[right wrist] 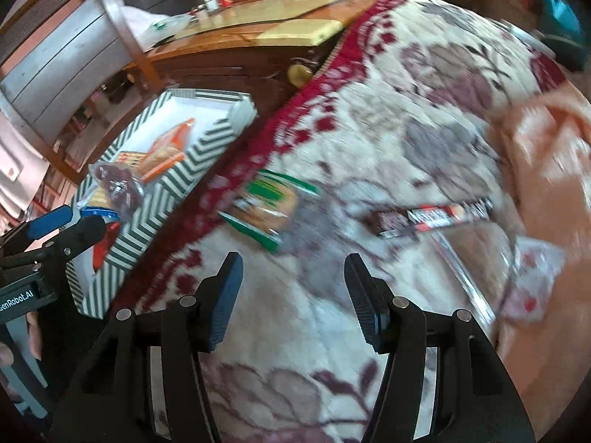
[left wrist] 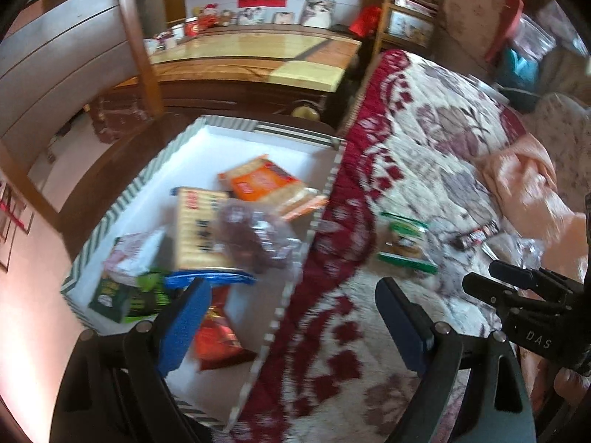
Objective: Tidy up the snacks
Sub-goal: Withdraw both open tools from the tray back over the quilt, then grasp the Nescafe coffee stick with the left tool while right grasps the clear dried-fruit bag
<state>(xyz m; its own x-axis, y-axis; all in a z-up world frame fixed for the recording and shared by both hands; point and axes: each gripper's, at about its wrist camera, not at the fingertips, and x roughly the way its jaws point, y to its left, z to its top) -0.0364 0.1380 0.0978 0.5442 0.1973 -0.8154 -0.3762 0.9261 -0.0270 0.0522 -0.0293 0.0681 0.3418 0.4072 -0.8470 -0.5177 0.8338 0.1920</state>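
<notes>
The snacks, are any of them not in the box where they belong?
Yes. A green packet and a long dark red bar lie loose on the flowery blanket, outside the striped box that holds the other snacks. A clear wrapper sits beside the bar.

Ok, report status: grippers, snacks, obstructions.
Left gripper open, empty. Right gripper open, empty. Green packet and dark bar on blanket, outside striped box. Nothing blocking.
</notes>
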